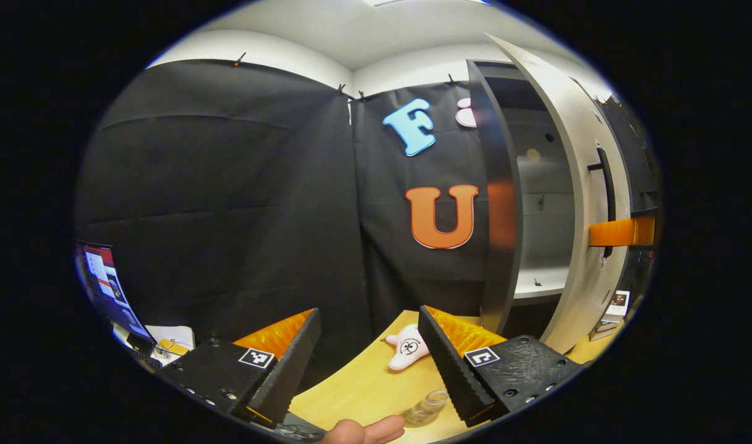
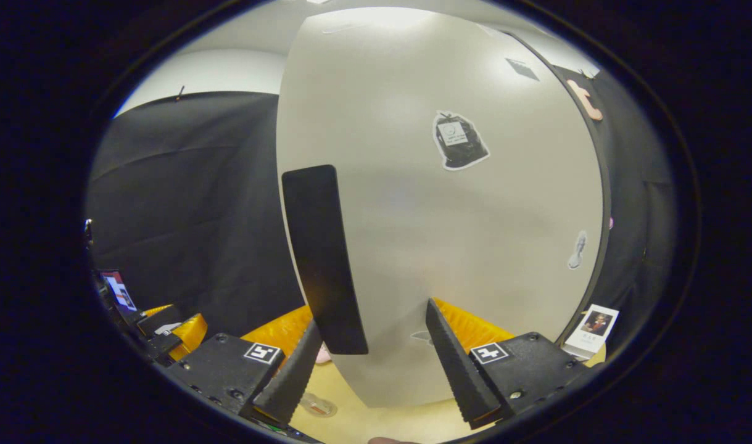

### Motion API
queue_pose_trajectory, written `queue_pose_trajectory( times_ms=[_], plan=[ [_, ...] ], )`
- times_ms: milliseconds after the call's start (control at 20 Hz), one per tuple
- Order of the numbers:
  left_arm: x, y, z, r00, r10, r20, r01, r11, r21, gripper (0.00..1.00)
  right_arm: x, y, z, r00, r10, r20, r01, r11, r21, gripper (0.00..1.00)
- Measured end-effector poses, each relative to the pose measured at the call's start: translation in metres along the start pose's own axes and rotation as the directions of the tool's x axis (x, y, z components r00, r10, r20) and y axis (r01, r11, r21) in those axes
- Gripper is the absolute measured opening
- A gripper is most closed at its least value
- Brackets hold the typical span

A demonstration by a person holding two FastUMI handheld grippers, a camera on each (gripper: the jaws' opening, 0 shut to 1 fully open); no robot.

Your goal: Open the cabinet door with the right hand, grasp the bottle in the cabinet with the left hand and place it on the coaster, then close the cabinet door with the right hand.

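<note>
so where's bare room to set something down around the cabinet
Bare tabletop lies left of the plush toy, toward the black cloth. The cabinet shelf looks bare. It is tighter by the glass and between the open door and the small card.

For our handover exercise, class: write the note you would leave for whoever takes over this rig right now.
Left gripper: open, empty, above the table.
Right gripper: open, with the lower end of the handle between its fingers, not clamped.
Door: open.
Bottle: out of the cabinet, standing on the table. I cannot tell if a coaster is under it.
Done: door opened, bottle taken out.
Left: check the coaster, then close the door with the right gripper.
</note>
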State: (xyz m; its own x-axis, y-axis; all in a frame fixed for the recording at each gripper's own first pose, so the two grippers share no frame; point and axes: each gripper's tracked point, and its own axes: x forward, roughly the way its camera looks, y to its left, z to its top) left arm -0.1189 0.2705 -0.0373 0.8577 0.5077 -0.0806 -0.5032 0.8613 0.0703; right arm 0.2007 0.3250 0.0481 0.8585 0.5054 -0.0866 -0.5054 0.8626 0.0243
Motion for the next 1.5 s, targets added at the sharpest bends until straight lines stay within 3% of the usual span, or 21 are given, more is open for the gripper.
queue_pose_trajectory(
  times_ms=[350, 600, 650, 850, 1050, 1200, 1500],
  plan=[
    [-0.036, 0.01, -0.004, 0.994, 0.109, -0.012, -0.109, 0.994, 0.01, 0.96, 0.018, -0.002, -0.004, 0.998, 0.055, 0.018, -0.054, 0.997, -0.061, 0.97],
    [-0.058, 0.005, -0.007, 0.989, 0.144, -0.028, -0.144, 0.99, 0.007, 0.96, 0.019, -0.002, -0.008, 0.996, 0.09, 0.028, -0.086, 0.99, -0.112, 0.97],
    [-0.063, 0.001, -0.01, 0.988, 0.146, -0.04, -0.146, 0.989, -0.005, 1.0, 0.018, -0.001, -0.008, 0.995, 0.095, 0.03, -0.091, 0.99, -0.111, 0.97],
    [-0.074, -0.016, -0.007, 0.987, 0.158, -0.04, -0.159, 0.987, -0.034, 0.96, 0.009, 0.0, -0.007, 0.992, 0.11, 0.064, -0.099, 0.984, -0.148, 0.96],
    [-0.068, -0.051, -0.003, 0.994, 0.099, -0.042, -0.099, 0.995, -0.012, 0.96, -0.021, -0.021, -0.005, 0.99, 0.078, 0.122, -0.058, 0.986, -0.154, 0.96],
    [-0.057, -0.093, 0.002, 0.999, 0.025, -0.036, -0.025, 1.0, -0.004, 0.96, -0.035, -0.054, -0.016, 0.994, 0.026, 0.107, -0.012, 0.991, -0.132, 0.96],
    [-0.034, -0.197, 0.018, 0.985, -0.171, -0.004, 0.171, 0.984, 0.047, 0.96, -0.065, -0.141, -0.044, 0.982, -0.185, 0.05, 0.186, 0.983, -0.015, 0.96]
  ],
)
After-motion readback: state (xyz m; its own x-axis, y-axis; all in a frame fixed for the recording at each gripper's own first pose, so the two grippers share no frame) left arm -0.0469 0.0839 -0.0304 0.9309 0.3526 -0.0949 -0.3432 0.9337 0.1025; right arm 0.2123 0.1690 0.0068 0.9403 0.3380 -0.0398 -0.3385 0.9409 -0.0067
